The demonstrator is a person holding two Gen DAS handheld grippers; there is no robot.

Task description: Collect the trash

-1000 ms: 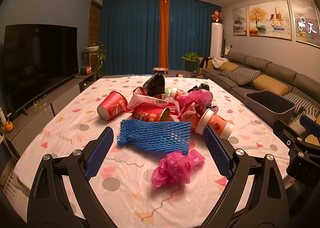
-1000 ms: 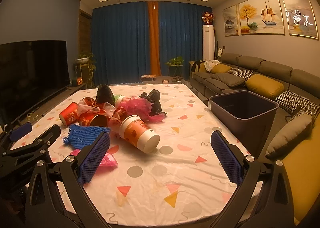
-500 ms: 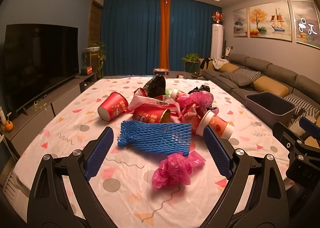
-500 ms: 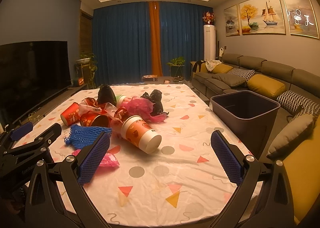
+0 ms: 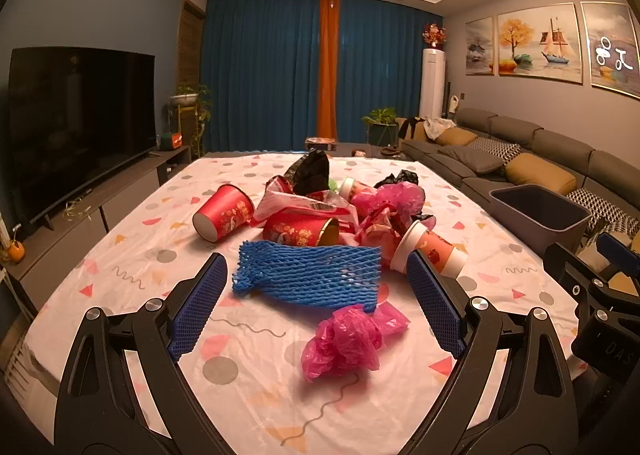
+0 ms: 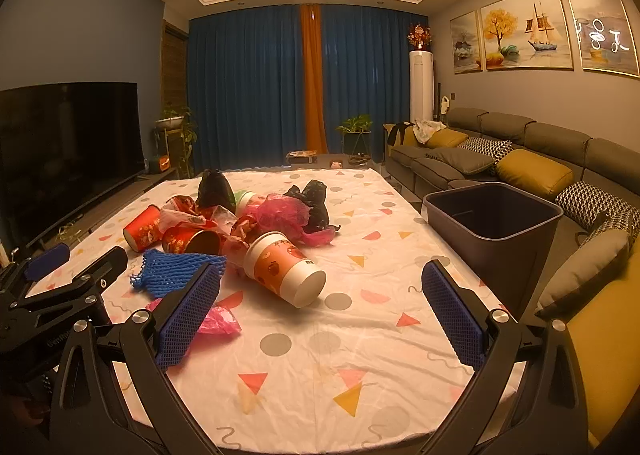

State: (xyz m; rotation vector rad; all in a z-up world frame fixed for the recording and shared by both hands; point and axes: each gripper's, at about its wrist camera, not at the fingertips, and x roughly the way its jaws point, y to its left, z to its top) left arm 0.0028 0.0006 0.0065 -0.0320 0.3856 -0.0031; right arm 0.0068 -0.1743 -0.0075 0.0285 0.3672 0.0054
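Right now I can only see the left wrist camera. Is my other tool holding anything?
Observer: No. The right tool is wide open and grips nothing.
Operator: Is there trash in the gray bin yet?
Observer: The right wrist view looks down into it, and the part of its inside that shows holds nothing.
Operator: Is the orange paper cup squashed?
Observer: No. It lies on its side, round and whole, with one white end toward the right tool.
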